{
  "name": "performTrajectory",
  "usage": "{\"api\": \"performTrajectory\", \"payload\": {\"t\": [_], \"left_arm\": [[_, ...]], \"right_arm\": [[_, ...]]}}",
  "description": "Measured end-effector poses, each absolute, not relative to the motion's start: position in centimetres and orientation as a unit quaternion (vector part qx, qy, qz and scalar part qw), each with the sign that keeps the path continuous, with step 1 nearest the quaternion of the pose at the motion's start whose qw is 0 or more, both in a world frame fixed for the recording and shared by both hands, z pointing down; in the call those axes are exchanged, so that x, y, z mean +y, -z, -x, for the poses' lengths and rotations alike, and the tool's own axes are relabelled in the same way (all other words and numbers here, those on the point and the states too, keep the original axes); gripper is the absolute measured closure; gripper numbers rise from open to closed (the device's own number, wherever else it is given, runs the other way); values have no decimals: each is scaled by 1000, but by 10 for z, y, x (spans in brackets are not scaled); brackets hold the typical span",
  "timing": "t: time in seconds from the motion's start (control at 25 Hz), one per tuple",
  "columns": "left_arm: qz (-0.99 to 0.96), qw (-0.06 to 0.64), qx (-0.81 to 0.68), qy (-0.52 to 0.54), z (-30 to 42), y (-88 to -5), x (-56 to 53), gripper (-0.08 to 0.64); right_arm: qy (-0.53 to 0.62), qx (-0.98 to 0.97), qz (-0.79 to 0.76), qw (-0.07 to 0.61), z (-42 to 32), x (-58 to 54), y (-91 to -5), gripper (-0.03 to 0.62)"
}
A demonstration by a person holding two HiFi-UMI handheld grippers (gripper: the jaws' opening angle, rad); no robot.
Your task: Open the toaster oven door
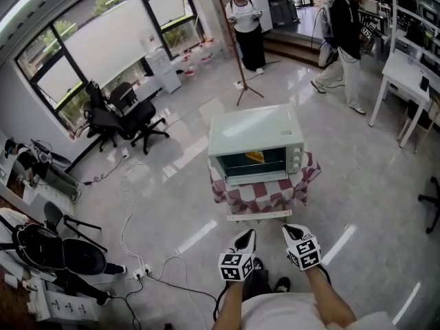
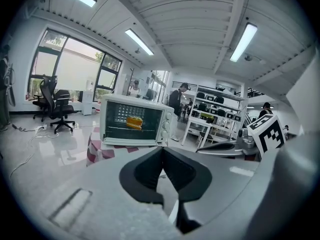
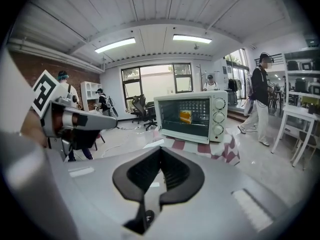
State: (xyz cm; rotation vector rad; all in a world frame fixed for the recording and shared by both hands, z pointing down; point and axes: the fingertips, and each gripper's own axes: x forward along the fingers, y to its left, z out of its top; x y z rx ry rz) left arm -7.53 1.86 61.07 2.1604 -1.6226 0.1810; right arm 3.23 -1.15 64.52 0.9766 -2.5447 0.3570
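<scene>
A pale green toaster oven (image 1: pixel 256 141) stands on a small table with a red-checked cloth (image 1: pixel 265 192); its glass door is closed and an orange item shows inside. Both grippers hang well short of it, near the person's body. My left gripper (image 1: pixel 247 235) is shut with nothing in its jaws, and my right gripper (image 1: pixel 293 232) is shut and empty too. In the left gripper view the toaster oven (image 2: pixel 134 121) lies ahead, beyond the left gripper (image 2: pixel 162 150). In the right gripper view the toaster oven (image 3: pixel 191 116) stands ahead of the right gripper (image 3: pixel 160 149).
Office chairs (image 1: pixel 124 115) stand by the windows at the left, cables (image 1: pixel 148 253) trail over the glossy floor. A tripod stand (image 1: pixel 240 74) rises behind the oven. Two people (image 1: pixel 347 33) stand at the back, near white desks (image 1: pixel 409 81) on the right.
</scene>
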Motion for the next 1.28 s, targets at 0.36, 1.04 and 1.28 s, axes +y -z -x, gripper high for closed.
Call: {"api": "performTrajectory", "payload": {"t": [0.36, 1.04, 1.28], "left_arm": [[-778, 222, -583, -76, 71, -616, 13, 558], [-765, 231, -596, -73, 86, -619, 18, 558], [-758, 238, -602, -74, 91, -625, 20, 558]], "right_arm": [[-114, -911, -343, 196, -32, -6, -640, 591], [-101, -909, -354, 196, -39, -7, -638, 591], [-100, -909, -350, 202, -38, -7, -641, 591]]}}
